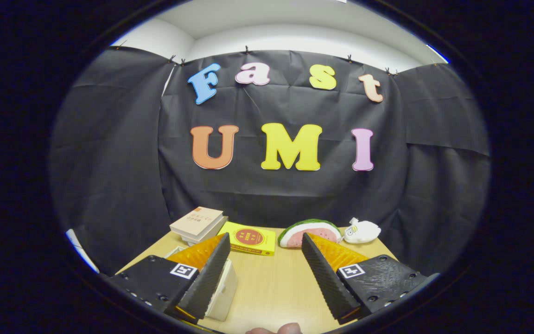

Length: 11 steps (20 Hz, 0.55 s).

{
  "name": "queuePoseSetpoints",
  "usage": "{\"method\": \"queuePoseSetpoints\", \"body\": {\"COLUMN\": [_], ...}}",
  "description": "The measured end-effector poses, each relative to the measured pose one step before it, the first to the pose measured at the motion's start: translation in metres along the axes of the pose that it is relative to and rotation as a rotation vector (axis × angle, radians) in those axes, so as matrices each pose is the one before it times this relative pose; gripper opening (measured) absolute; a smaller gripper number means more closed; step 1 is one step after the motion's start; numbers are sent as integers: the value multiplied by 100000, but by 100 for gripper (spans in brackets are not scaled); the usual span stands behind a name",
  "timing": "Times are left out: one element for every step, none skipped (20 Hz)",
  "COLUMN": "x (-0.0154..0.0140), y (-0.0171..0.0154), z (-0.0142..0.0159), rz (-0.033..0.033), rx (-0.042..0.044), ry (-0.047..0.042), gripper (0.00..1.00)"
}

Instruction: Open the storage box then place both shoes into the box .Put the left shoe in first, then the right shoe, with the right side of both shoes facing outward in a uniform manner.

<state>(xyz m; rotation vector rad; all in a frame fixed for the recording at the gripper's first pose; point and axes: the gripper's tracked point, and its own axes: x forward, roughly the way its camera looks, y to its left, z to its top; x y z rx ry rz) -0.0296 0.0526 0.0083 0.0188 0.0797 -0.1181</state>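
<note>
My gripper [267, 243] is open, held above a light wooden table [271, 283], with nothing between its fingers. A white box-like object [224, 290] lies on the table under and just beside the left finger; most of it is hidden by that finger, and I cannot tell whether it is the storage box or whether it is open. A fingertip of a person's hand [278, 329] shows at the near edge of the table, between the fingers.
Beyond the fingers, at the table's far edge, lie two stacked books [198, 225], a yellow book [251, 238], a watermelon-slice toy [308, 232] and a small white plush toy [362, 231]. Black cloth walls close the booth behind and on both sides.
</note>
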Motion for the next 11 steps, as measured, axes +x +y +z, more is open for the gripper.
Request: {"method": "queuePoseSetpoints", "body": {"x": [173, 102, 270, 50, 16, 52, 43, 82, 166, 2, 174], "y": [22, -12, -37, 51, 74, -28, 23, 109, 280, 245, 257], "z": [-43, 34, 45, 81, 170, 200, 122, -25, -163, -110, -66], "rz": [136, 3, -52, 97, -34, -262, -394, -55, 42, 208, 218], "rx": [745, 423, 57, -216, -321, -434, -603, -505, -374, -26, 97], "ry": [440, 281, -49, -194, -626, -993, -763, -122, 267, 488, 425], "gripper": [95, 95, 95, 95, 95, 95, 95, 95, 95, 95, 95]}}
